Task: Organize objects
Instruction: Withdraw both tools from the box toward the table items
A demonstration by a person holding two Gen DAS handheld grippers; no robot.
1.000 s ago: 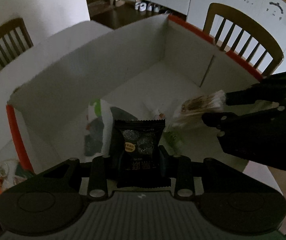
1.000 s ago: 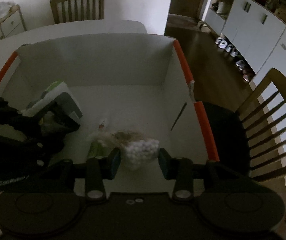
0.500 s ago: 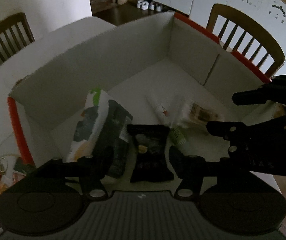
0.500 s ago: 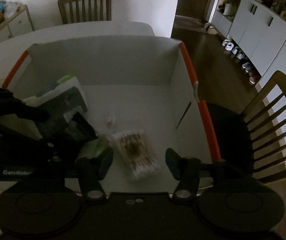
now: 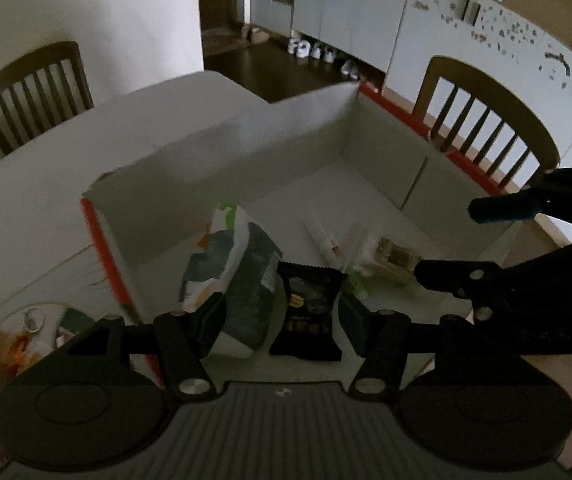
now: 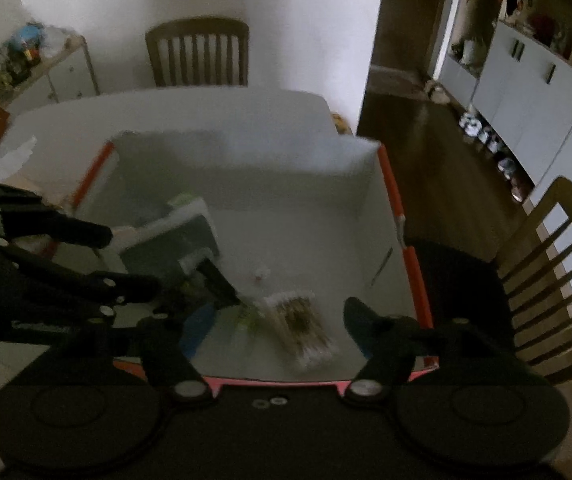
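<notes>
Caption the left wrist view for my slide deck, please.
Open left gripper above a black snack packet lying in the white box.

1. The box is white inside, with orange-red rims.
2. The snack packet is black with a yellow round mark and pale print.
3. The pouch is white and dark grey-green, with a green patch at its top and orange spots.
4. The cotton swab pack is clear, showing white tips and a brownish middle.
5. The left claw and right claw are black; the right one's pads look blue.
6. The counter is white.
7. The chairs are brown with slatted backs.
</notes>
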